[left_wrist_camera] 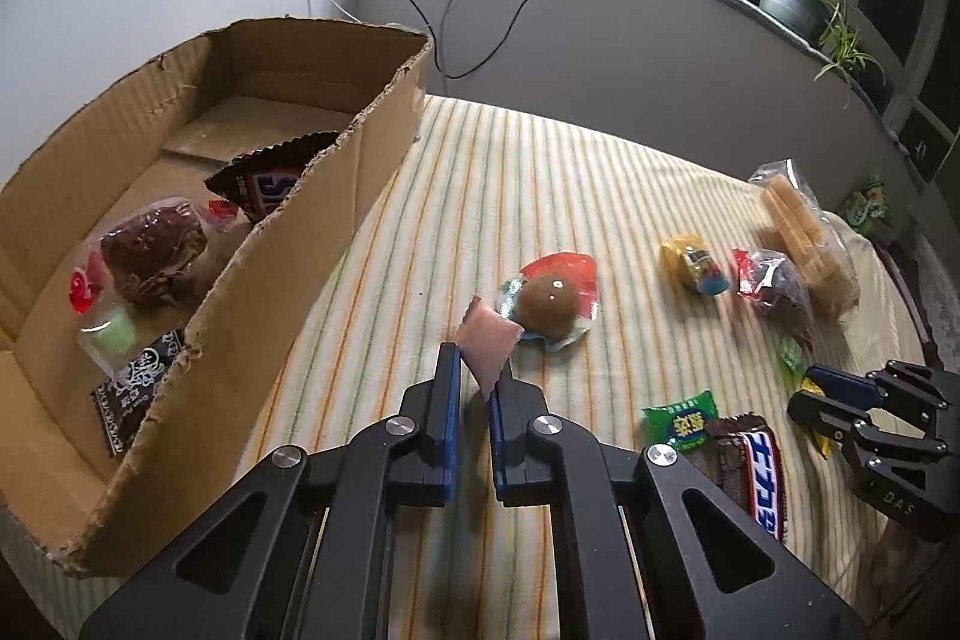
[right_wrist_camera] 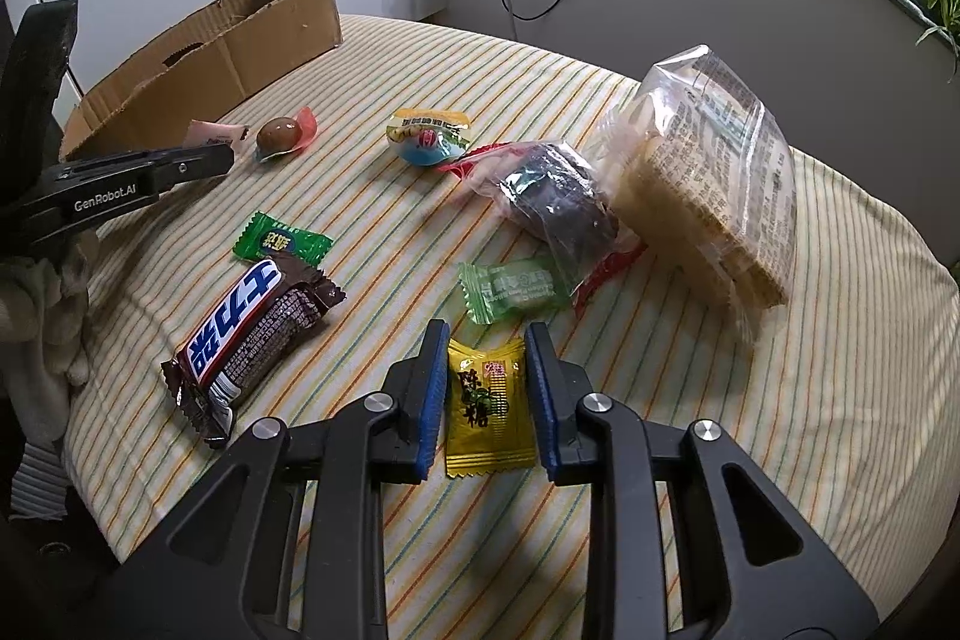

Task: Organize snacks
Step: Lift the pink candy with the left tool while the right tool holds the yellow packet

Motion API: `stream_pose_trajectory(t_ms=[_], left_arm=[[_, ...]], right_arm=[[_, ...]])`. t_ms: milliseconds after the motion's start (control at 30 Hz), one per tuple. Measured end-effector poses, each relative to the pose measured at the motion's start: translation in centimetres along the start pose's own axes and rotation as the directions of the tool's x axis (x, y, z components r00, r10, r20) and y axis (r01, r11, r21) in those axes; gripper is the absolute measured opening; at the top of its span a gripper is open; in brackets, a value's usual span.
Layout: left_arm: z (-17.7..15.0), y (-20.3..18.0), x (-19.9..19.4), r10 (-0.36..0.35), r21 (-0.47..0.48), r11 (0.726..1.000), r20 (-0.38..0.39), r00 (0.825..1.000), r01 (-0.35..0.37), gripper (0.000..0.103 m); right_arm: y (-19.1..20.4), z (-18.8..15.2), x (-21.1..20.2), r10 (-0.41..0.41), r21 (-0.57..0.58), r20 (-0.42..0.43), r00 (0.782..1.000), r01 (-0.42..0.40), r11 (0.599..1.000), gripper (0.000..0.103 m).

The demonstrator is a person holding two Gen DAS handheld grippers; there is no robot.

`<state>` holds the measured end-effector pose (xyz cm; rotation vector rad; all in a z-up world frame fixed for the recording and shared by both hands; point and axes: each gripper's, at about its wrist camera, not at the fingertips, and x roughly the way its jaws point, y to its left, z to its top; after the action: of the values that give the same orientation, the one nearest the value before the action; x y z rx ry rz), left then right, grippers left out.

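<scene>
My left gripper point(left_wrist_camera: 477, 370) is shut on a small pink candy packet point(left_wrist_camera: 489, 343) and holds it above the striped cloth, just right of the cardboard box point(left_wrist_camera: 312, 232). The box holds several snacks, among them a Snickers bar point(left_wrist_camera: 264, 187). My right gripper point(right_wrist_camera: 486, 346) is open, its jaws on either side of a yellow candy packet point(right_wrist_camera: 487, 409) lying on the cloth. The left gripper with the pink packet point(right_wrist_camera: 210, 133) also shows at the left of the right wrist view.
On the cloth lie a brown ball candy on a red wrapper point(left_wrist_camera: 549, 301), a Snickers bar point(right_wrist_camera: 252, 334), two green candies point(right_wrist_camera: 282, 244) point(right_wrist_camera: 513, 289), a yellow-blue cup point(right_wrist_camera: 426, 139), a dark cake in clear wrap point(right_wrist_camera: 558, 205) and a wafer bag point(right_wrist_camera: 708, 178).
</scene>
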<state>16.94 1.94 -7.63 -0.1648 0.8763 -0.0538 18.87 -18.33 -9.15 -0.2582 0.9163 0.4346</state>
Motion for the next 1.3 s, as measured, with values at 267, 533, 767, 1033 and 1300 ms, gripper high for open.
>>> stream_pose_trajectory(t_ms=[267,533,767,1033,1300], left_arm=[[0.4,0.3,0.8,-0.016,-0.004,1.0,-0.013,1.0,0.016,0.006],[0.5,-0.7,0.4,-0.01,0.048,0.999,0.0,1.0,0.01,0.006],[0.3,-1.1,0.7,0.018,0.083,0.996,-0.028,0.999,-0.015,0.044],[0.6,-0.5,0.6,0.016,0.064,0.998,-0.033,0.999,-0.014,0.045],[0.1,-1.1,0.3,0.002,0.08,0.997,-0.055,0.998,0.002,0.046]], right_arm=[[0.0,0.1,0.2,0.006,0.003,0.002,1.0,-0.006,1.0,0.026],[0.2,0.1,0.1,-0.006,-0.004,0.003,1.0,0.006,1.0,0.026],[0.2,0.1,0.1,-0.004,-0.003,0.003,1.0,0.004,1.0,0.026],[0.2,0.1,0.1,-0.003,0.0,0.004,1.0,0.003,1.0,0.026],[0.1,0.0,0.1,0.0,0.001,0.005,1.0,0.0,1.0,0.026]])
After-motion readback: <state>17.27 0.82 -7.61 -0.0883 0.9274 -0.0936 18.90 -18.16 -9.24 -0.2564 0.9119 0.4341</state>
